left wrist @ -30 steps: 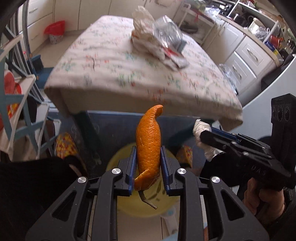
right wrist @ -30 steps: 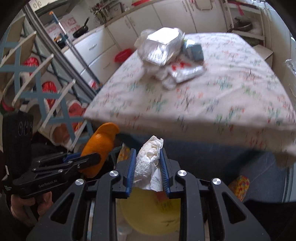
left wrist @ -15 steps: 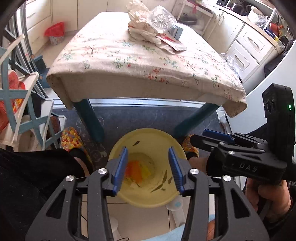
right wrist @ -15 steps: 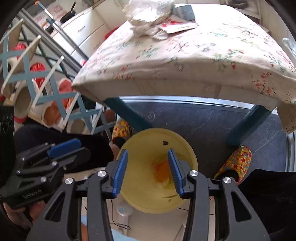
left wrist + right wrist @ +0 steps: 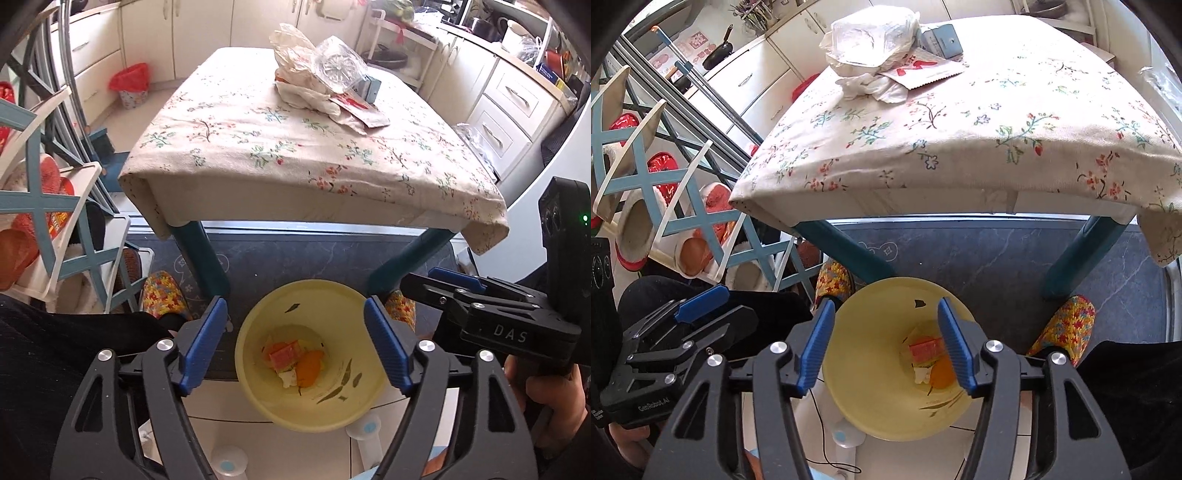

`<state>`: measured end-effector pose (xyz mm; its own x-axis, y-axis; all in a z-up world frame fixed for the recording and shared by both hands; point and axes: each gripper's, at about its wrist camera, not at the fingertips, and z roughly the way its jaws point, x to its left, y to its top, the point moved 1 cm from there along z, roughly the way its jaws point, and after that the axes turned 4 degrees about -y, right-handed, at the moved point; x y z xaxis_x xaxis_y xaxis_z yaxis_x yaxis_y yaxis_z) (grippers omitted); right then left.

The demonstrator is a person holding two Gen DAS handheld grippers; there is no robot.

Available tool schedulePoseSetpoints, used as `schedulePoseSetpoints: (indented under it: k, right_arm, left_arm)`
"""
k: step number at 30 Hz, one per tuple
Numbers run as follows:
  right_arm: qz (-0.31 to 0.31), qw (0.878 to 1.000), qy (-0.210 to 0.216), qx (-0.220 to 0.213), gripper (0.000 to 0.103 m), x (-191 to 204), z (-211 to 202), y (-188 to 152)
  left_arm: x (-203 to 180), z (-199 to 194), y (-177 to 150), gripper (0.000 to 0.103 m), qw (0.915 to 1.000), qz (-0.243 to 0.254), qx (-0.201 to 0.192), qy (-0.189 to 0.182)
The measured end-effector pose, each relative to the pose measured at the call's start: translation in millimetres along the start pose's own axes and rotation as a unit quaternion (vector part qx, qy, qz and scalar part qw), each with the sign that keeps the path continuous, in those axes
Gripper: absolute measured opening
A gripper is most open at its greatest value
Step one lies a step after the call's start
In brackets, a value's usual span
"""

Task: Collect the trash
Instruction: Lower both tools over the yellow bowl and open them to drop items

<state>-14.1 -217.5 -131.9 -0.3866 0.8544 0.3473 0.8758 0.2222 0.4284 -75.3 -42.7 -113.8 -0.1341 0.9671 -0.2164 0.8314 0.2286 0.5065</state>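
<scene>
Black tool (image 5: 295, 347); blue pads (image 5: 202, 350); silver screws

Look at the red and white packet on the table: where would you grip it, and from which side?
Grip the packet at its free near corner, coming in low from the front edge of the table. It lies flat, its far end tucked under the bag pile, so only the near edge looks open to a pinch.

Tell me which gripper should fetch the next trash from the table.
Either, marginally the right gripper. Both it and the left gripper hang open and empty over the yellow bin; the trash pile looks slightly nearer in the right view.
</scene>
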Motion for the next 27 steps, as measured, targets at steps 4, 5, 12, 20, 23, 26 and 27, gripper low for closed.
schedulePoseSetpoints:
  k: [4,5,12,20,23,26,27]
  right_arm:
    - [-0.004,1.0,-0.006,-0.01,0.057,0.8,-3.7,1.4]
    - [-0.005,1.0,-0.008,-0.015,0.057,1.3,-5.2,1.8]
    - [-0.017,0.997,-0.027,-0.066,0.06,4.2,-22.1,8.1]
    - [-0.015,0.996,-0.032,-0.087,0.061,1.9,-29.0,14.5]
    - [-0.016,0.995,-0.036,-0.094,0.062,3.8,-31.4,16.4]
    - [-0.019,0.994,-0.039,-0.105,0.064,5.3,-35.5,18.7]
    - [-0.019,0.993,-0.04,-0.108,0.065,5.7,-36.5,19.1]
  left_arm:
    - [1.5,-5.5,2.1,0.078,0.9999,-0.003,-0.016,0.003]
    - [1.6,-7.4,2.9,0.079,0.9997,-0.003,-0.022,0.004]
    - [-2.5,-22.0,13.7,0.083,0.9974,0.006,-0.07,0.017]
    - [-7.1,-23.9,17.8,0.085,0.9964,0.016,-0.081,0.021]
    - [-7.8,-24.2,19.7,0.085,0.9961,0.017,-0.084,0.02]
    - [-7.8,-25.6,23.1,0.086,0.9956,0.015,-0.091,0.019]
    - [-7.6,-25.7,23.7,0.086,0.9955,0.014,-0.092,0.019]
